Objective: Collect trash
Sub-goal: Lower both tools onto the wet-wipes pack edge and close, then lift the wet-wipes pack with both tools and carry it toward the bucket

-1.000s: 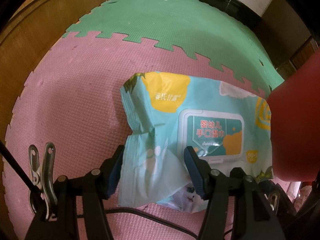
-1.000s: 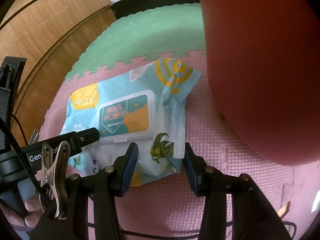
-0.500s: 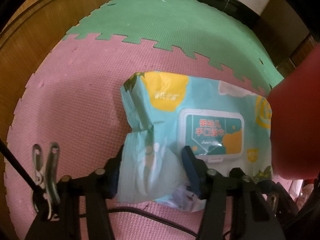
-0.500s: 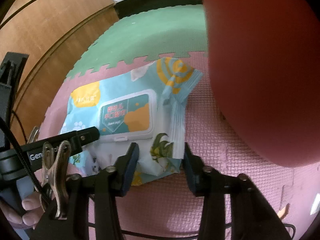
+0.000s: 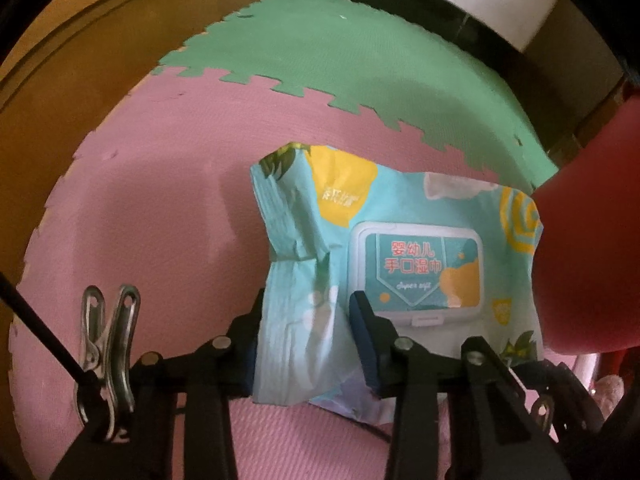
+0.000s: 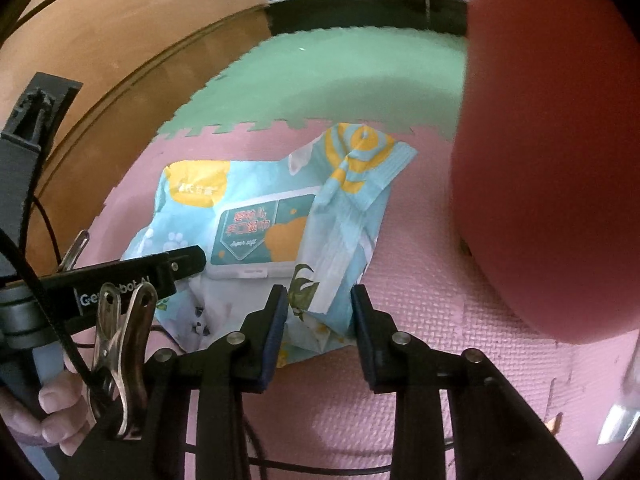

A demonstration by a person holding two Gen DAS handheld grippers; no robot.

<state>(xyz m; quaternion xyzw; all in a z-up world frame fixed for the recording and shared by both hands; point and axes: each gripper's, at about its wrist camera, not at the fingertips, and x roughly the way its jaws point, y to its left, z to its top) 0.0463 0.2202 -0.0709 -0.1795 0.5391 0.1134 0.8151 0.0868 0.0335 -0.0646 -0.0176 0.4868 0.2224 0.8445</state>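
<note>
A slip is the main risk judged from here. The wet-wipe pack point(image 5: 400, 264) is soft, crinkled film, and each hand-held gripper is pinched on only a loose end of it, not on the stiff lid point(image 5: 416, 274). If the film is slick or the pack is heavy with wipes, an end could be pulled out of one grip and the pack left hanging from the other. Uneven pulling between the two hands could also stretch or tear the bunched film. The large red rounded object point(image 6: 552, 152) stands close on the right, and the pack could be knocked against it while being carried. A thin black cable point(image 5: 372, 426) runs under the near edge and could be snagged.

The left hand-held gripper point(image 5: 306, 340) has just been closing, and the left end of the pack is gathered and squeezed between its pads, so it is judged to be gripped. The right hand-held gripper point(image 6: 318, 322) has also just been closing, and the folded right end of the pack is clamped between its pads, buckled upward. Neither is shut fully; the gap is filled by crumpled film.

The pack is held at both ends over the pink foam floor mat point(image 5: 160, 220), before the green mat point(image 5: 360, 68).
</note>
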